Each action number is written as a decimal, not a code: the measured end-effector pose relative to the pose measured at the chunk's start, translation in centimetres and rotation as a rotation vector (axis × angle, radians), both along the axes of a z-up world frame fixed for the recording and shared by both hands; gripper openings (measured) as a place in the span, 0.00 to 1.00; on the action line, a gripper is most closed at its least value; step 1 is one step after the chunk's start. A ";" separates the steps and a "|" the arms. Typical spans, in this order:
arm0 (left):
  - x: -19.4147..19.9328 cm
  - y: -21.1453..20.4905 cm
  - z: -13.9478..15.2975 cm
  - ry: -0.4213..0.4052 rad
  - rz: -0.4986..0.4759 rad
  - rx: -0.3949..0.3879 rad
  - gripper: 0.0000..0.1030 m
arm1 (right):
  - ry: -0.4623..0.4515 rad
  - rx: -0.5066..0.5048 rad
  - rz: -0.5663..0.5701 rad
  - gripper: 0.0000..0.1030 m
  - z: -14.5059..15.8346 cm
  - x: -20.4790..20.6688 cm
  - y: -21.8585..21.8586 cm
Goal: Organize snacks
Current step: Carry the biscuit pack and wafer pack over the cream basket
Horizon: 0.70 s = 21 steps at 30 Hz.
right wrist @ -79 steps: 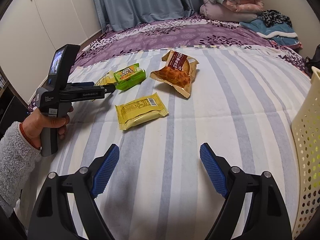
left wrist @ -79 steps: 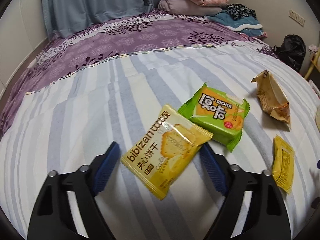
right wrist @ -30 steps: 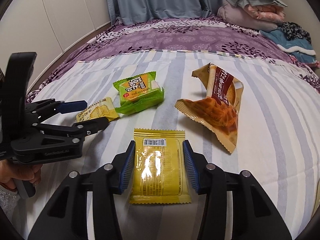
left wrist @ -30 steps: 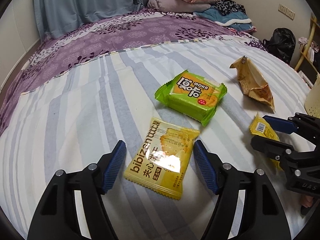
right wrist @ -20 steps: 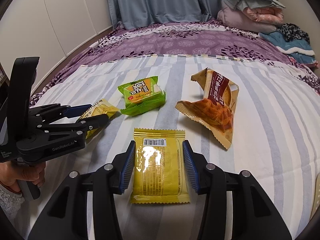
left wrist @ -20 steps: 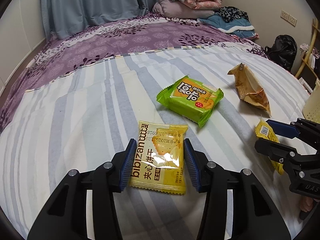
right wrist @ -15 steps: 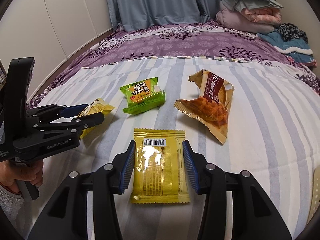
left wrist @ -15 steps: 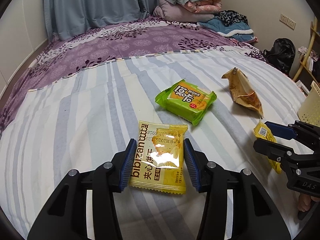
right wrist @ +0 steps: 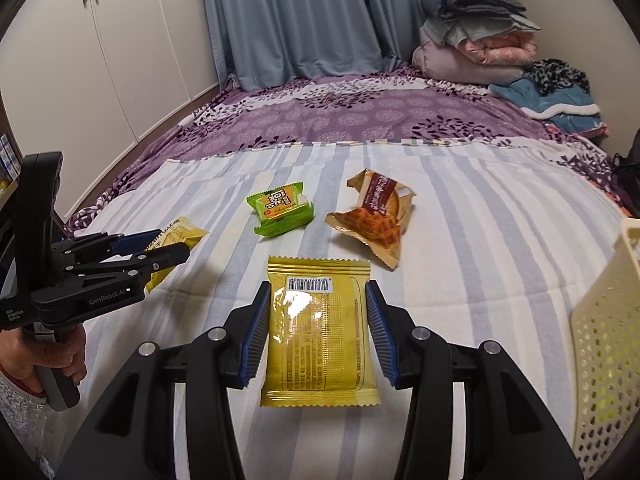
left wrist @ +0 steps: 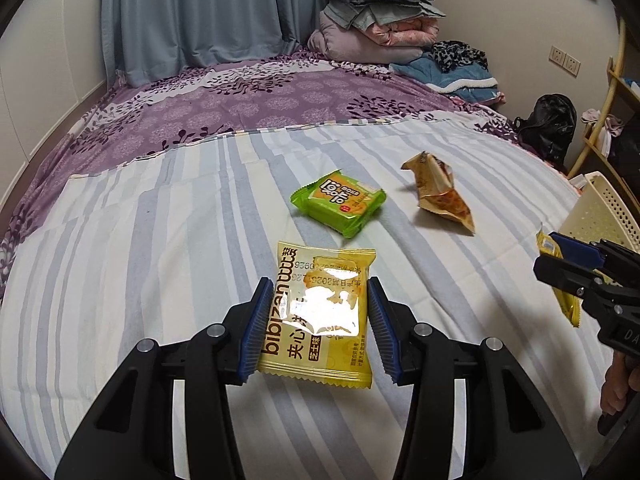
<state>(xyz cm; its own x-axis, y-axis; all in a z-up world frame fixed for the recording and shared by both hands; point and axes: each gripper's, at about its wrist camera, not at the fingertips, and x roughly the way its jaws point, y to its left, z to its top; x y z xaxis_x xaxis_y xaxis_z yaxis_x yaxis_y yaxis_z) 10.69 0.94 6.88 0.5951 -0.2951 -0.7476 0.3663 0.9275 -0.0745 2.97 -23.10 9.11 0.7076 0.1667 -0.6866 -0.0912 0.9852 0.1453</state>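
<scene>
— What's on the bed [right wrist: 500, 248]?

— A striped sheet, with a cream perforated basket [right wrist: 600, 344] at its right edge. Out in the middle lie a green packet [right wrist: 280, 209] and, just beside it, a brown pastry packet [right wrist: 376, 216], both well ahead of the grippers.

— And the grippers?

— The left gripper [left wrist: 318, 324] is clamped on the yellow biscuit packet [left wrist: 318, 316], blue pads pressing its two side edges, the packet lifted clear of the sheet. The right gripper [right wrist: 318, 330] is closed the same way on the gold packet [right wrist: 320, 332], barcode side up, held flat between its fingers, near the basket.

— Are the two apart?

— Yes, side by side, not touching.
</scene>
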 end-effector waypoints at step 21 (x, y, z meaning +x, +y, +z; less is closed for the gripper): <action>-8.2 -5.1 5.6 -0.084 -0.087 -0.022 0.47 | -0.137 0.017 -0.212 0.45 5.4 -11.3 -9.7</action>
<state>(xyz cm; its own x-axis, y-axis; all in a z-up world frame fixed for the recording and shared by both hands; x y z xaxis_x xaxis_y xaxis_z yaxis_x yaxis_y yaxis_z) 2.48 -4.18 12.53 0.6266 -0.3640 -0.6891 0.4514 0.8903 -0.0598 -8.32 -32.82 14.51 0.8144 0.0153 -0.5802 0.0970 0.9820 0.1621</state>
